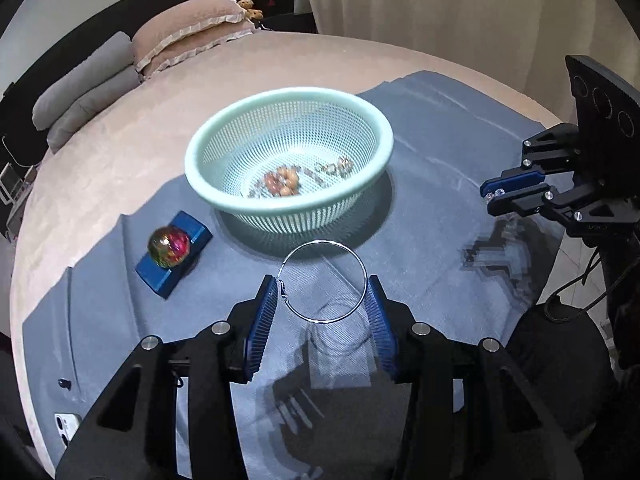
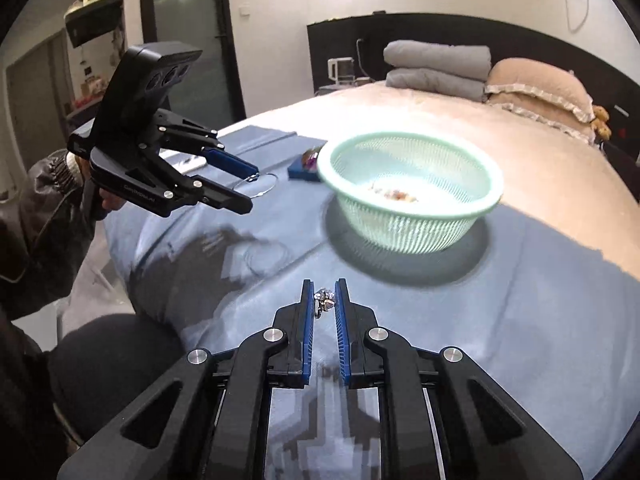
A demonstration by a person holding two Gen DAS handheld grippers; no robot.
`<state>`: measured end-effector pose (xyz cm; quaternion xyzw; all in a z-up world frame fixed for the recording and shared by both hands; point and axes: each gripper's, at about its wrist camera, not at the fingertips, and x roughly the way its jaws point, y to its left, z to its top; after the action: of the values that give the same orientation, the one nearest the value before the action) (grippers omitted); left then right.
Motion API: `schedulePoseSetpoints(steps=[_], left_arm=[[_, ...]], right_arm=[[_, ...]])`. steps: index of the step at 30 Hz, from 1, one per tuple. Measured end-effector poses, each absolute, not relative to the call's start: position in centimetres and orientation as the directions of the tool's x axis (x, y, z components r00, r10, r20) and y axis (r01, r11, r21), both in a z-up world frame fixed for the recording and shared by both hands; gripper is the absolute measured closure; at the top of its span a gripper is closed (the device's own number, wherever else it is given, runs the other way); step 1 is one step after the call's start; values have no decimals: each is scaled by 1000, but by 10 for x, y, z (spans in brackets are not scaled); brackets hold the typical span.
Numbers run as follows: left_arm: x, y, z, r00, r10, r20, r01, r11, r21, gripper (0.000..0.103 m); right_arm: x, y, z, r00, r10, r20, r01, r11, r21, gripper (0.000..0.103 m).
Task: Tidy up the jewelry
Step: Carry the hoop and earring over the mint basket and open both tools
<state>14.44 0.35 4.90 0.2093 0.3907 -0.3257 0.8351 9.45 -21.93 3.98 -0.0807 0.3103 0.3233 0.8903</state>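
A mint green mesh basket (image 1: 208,148) (image 2: 492,176) stands on a blue cloth (image 1: 440,152) on the bed, with a bead bracelet (image 1: 282,182) and other small jewelry (image 1: 338,166) inside. My left gripper (image 1: 322,294) (image 2: 250,188) is shut on a large silver hoop (image 1: 362,268) (image 2: 272,184), held above the cloth in front of the basket. My right gripper (image 2: 324,294) (image 1: 490,196) is shut on a small sparkly silver piece (image 2: 324,298) (image 1: 494,194), to the right of the basket in the left wrist view.
A blue block (image 1: 160,276) with an iridescent ball (image 1: 169,246) lies left of the basket. Pillows (image 1: 188,28) and folded grey blankets (image 1: 80,92) lie at the bed's head. A white phone (image 1: 66,426) lies at the near left edge.
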Motion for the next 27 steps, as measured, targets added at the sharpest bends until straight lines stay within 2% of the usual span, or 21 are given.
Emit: schedulePoseSetpoints(steps=[6, 14, 27], left_arm=[[169, -2, 79, 511, -393, -764, 710, 694, 118, 57], [207, -20, 86, 522, -386, -760, 708, 693, 134, 57], [255, -38, 45, 444, -395, -805, 721, 690, 59, 56]], right_arm=[[114, -233, 80, 657, 510, -555, -610, 792, 6, 93], [154, -234, 105, 673, 514, -532, -624, 781, -34, 93], [225, -201, 48, 583, 513, -630, -646, 763, 23, 93]])
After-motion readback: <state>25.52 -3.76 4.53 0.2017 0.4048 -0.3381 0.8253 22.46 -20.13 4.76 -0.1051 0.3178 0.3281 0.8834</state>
